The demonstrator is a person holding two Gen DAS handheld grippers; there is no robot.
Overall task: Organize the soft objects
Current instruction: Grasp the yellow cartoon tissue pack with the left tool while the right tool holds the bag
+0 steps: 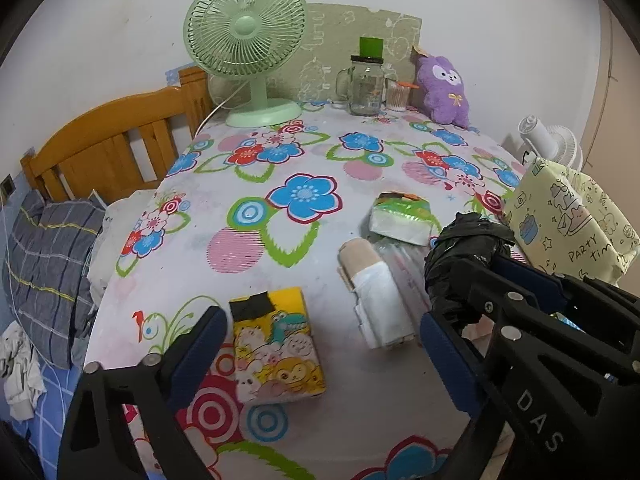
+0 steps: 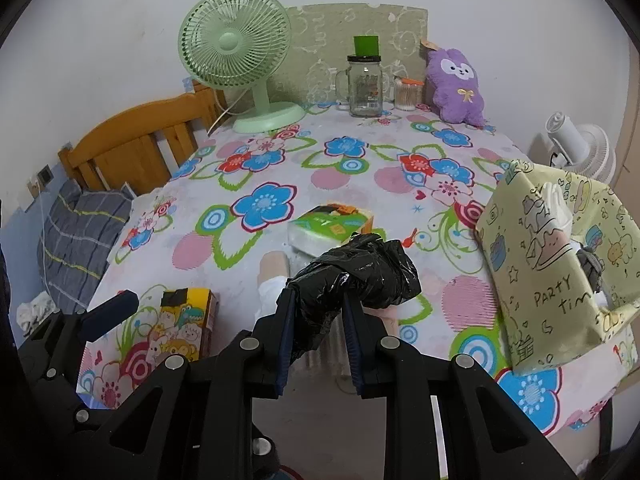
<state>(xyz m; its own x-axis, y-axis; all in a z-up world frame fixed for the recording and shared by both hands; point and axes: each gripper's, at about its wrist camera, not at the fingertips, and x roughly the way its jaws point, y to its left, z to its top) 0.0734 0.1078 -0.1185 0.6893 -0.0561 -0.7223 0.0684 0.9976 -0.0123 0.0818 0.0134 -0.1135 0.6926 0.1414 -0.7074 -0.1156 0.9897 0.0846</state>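
My right gripper (image 2: 318, 300) is shut on a crumpled black plastic bundle (image 2: 356, 276) and holds it above the flowered table; the bundle also shows in the left wrist view (image 1: 464, 256). My left gripper (image 1: 320, 340) is open over a yellow cartoon tissue pack (image 1: 276, 348), also seen in the right wrist view (image 2: 186, 324). A beige and white rolled cloth (image 1: 374, 292) lies between the two. A green tissue pack (image 1: 402, 216) lies farther back. A yellow "Party time" paper box (image 2: 552, 264) stands at the right edge with cloth items inside.
A green fan (image 1: 244, 52), a glass jar (image 1: 366, 84), a cotton swab cup (image 1: 398, 96) and a purple plush (image 1: 442, 88) stand at the back of the table (image 1: 200, 256). A wooden bed frame (image 1: 112, 148) and grey pillow (image 1: 48, 264) are to the left. A white fan (image 2: 580, 148) stands at the right.
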